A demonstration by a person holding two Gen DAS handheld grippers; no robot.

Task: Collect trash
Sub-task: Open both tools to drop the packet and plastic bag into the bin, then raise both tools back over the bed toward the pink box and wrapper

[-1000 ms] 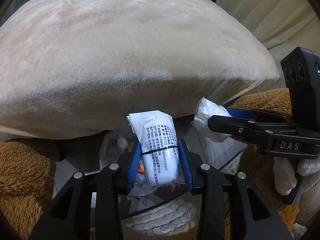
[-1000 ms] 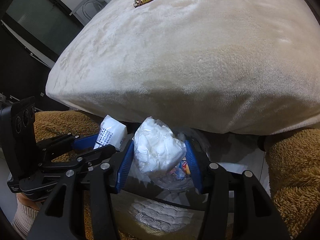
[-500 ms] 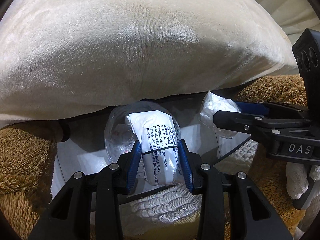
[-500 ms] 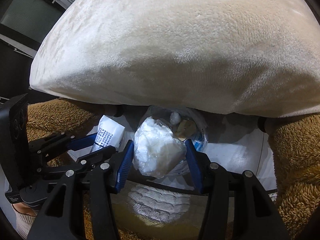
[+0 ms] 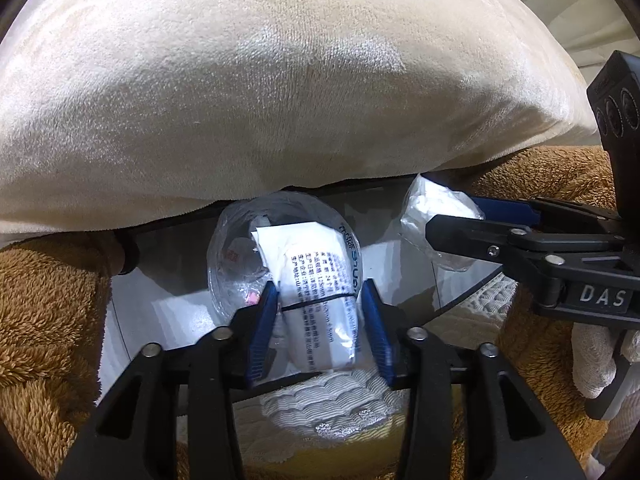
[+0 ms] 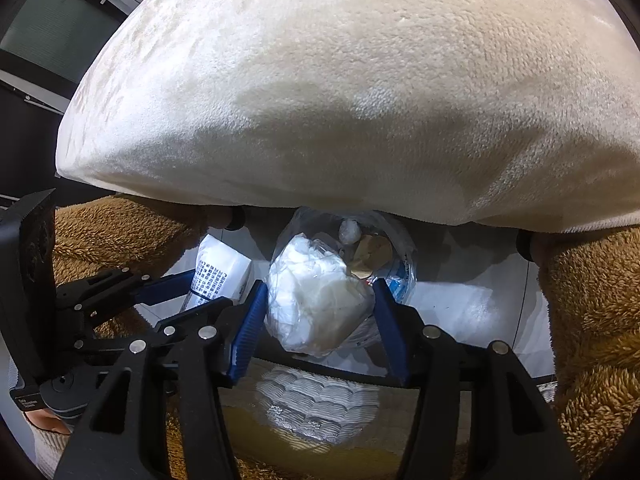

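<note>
Left wrist view: your left gripper (image 5: 320, 320) clamps the white printed tissue packet (image 5: 320, 300); right gripper (image 6: 320, 312) clamps the crumpled white plastic wad (image 6: 316, 300). Centre each over the clear-lined bin (image 6: 396, 256) before releasing.

Left claw (image 5: 320, 320), right claw (image 6: 316, 320) clamped

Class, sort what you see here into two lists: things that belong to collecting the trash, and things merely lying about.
Belongs to the job:
- printed white packet, in the left gripper
- crumpled plastic wad, in the right gripper
- clear bag of scraps below them

Just lying about:
- cream cushion
- brown fleece blanket
</note>
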